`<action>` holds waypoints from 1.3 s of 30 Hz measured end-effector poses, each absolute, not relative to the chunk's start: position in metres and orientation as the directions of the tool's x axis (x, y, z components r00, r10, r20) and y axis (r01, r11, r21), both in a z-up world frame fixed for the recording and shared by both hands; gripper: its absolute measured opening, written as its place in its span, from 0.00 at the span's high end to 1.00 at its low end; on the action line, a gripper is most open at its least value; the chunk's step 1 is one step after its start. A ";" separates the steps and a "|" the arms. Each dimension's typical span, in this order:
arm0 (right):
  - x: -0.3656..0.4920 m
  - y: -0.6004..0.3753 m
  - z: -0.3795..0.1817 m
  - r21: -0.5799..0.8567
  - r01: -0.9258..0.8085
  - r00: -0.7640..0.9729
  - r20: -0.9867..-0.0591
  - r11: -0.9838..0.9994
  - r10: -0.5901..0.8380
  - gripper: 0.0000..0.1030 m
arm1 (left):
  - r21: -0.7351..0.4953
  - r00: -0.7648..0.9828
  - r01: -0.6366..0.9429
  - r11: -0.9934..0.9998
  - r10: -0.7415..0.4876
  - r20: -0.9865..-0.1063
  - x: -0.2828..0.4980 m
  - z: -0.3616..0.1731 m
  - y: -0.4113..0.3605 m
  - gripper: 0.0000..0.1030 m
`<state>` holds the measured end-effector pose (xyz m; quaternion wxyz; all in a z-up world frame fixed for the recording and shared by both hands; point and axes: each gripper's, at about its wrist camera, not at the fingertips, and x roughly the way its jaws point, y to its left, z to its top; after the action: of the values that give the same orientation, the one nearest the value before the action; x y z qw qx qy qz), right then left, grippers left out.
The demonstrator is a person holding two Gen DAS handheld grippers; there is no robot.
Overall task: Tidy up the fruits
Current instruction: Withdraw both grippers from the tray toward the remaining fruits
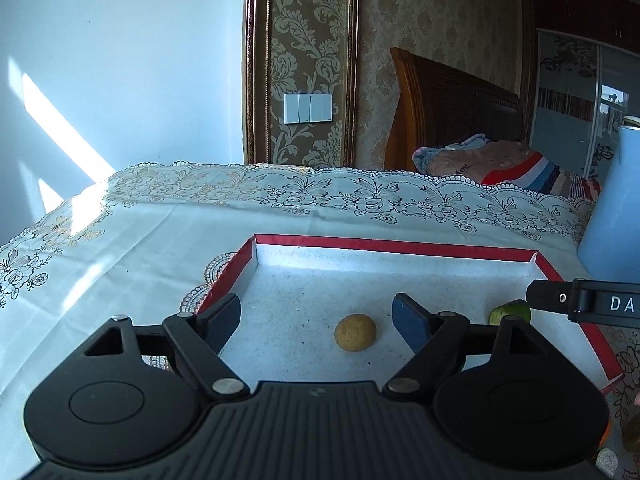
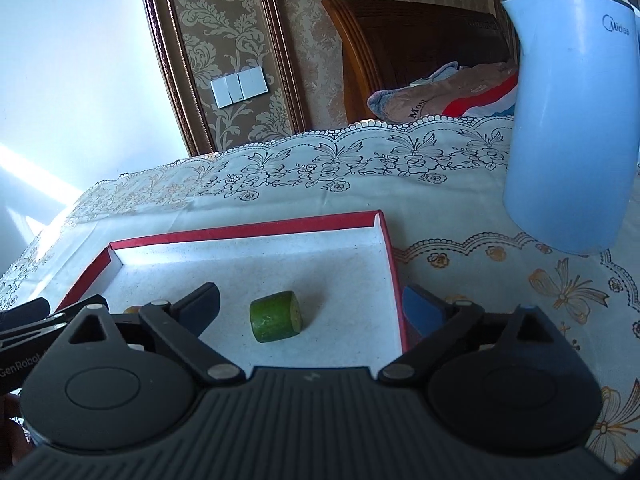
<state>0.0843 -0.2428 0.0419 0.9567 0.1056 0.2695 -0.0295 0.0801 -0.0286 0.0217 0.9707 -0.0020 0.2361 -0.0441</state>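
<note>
A shallow red-rimmed box [image 1: 392, 245] with a white floor lies on the table; it also shows in the right wrist view [image 2: 248, 230]. A round tan fruit [image 1: 355, 332] lies on its floor, between the fingers of my open, empty left gripper [image 1: 320, 320]. A short green cucumber-like piece [image 2: 276, 317] lies on its side in the box, between the fingers of my open, empty right gripper [image 2: 316, 312]. It is partly hidden in the left wrist view [image 1: 510, 312]. The right gripper's blue pad [image 2: 422, 312] hangs outside the box's right wall.
A light blue kettle [image 2: 568, 120] stands on the lace-patterned tablecloth [image 2: 360, 168] right of the box; it also shows in the left wrist view [image 1: 612, 208]. A wooden bed headboard [image 1: 452, 108] and bedding lie beyond the table. More fruit pieces [image 1: 634, 432] show at the lower right.
</note>
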 end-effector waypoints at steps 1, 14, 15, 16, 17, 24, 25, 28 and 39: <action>0.079 -0.243 0.042 0.181 0.113 0.857 -0.516 0.977 -0.004 0.05 | -0.026 0.890 0.084 0.996 -0.086 -0.448 0.075 0.022 -0.027 0.19; 0.007 -0.260 0.031 0.242 0.141 0.893 -0.449 0.960 -0.018 0.01 | -0.013 0.923 0.141 0.990 -0.136 -0.361 0.017 0.019 -0.015 0.12; 0.002 -0.260 0.030 0.242 0.144 0.893 -0.449 0.960 -0.021 0.01 | -0.009 0.922 0.154 0.988 -0.147 -0.359 0.014 0.018 -0.015 0.12; -0.003 -0.260 0.028 0.240 0.146 0.893 -0.449 0.960 -0.023 0.01 | -0.004 0.920 0.171 0.985 -0.161 -0.358 0.010 0.017 -0.015 0.12; -0.009 -0.260 0.026 0.236 0.146 0.893 -0.450 0.961 -0.025 0.01 | -0.001 0.918 0.183 0.983 -0.171 -0.358 0.006 0.015 -0.015 0.12; -0.044 -0.250 0.023 0.149 0.129 0.903 -0.427 0.980 -0.054 0.01 | -0.018 0.873 0.298 0.954 -0.280 -0.400 -0.007 0.008 -0.013 0.12; -0.049 -0.246 0.021 0.128 0.119 0.903 -0.427 0.985 -0.054 0.01 | -0.011 0.867 0.309 0.951 -0.286 -0.407 -0.010 0.006 -0.015 0.12; -0.060 -0.238 0.019 0.103 0.087 0.897 -0.441 0.991 -0.033 0.01 | 0.017 0.861 0.330 0.944 -0.294 -0.414 -0.017 0.003 -0.020 0.12; -0.089 -0.230 0.014 0.092 0.021 0.891 -0.454 0.996 0.023 0.01 | 0.171 0.846 0.409 0.896 -0.302 -0.440 -0.031 -0.009 -0.046 0.12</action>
<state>-0.0892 -0.2303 0.0144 0.9712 0.0473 0.2335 0.0004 -0.0305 -0.0462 -0.0091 0.9518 0.1302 0.2059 -0.1866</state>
